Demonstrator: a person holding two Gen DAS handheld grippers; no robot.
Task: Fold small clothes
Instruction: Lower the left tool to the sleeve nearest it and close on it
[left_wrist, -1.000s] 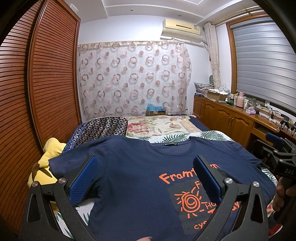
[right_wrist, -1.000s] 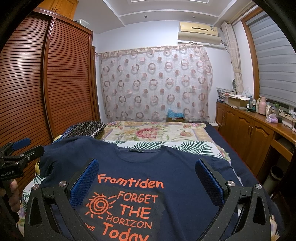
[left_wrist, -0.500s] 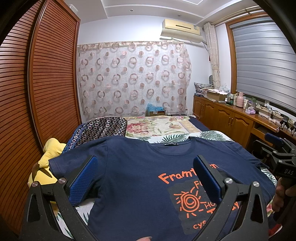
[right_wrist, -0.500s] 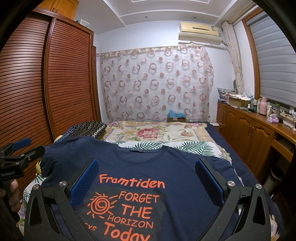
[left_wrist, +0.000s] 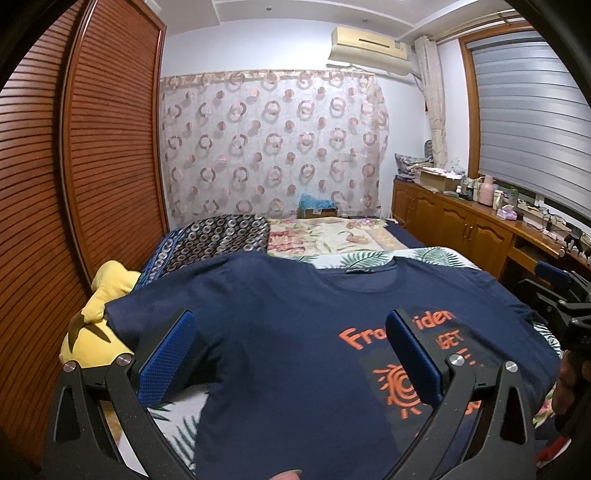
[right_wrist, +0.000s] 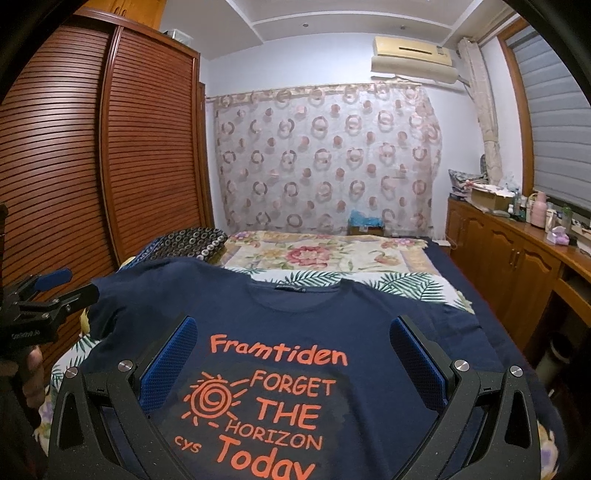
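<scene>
- Two tools hang over the bed (right_wrist: 436, 295), and little has changed in the last second: our views have drifted only slightly, and the navy T-shirt (left_wrist: 295, 332) lies where it lay.
- The T-shirt is spread flat and face up on the bed, collar toward the curtain (right_wrist: 325, 155), with the orange print (right_wrist: 266, 402) readable from the right wrist view.
- Our left tool (left_wrist: 291, 354) has its blue pads spread wide apart with nothing between them; it sits above the shirt's left half, near the sleeve that reaches toward the yellow plush toy (left_wrist: 99, 321).
- Our right tool (right_wrist: 291, 358) is likewise spread wide and empty, poised over the printed chest.
- Each tool shows at the edge of the other's view, so we judge them level with each other, one on each side of the shirt.
- Since nothing has been gripped and the cloth shows no fold, we judge that the folding has not started.
- The likely next step is to bring both tools down on the shirt's edges or sleeves and pinch.
- The risk we see is catching the leaf-patterned sheet (right_wrist: 413, 286) together with the shirt.
</scene>
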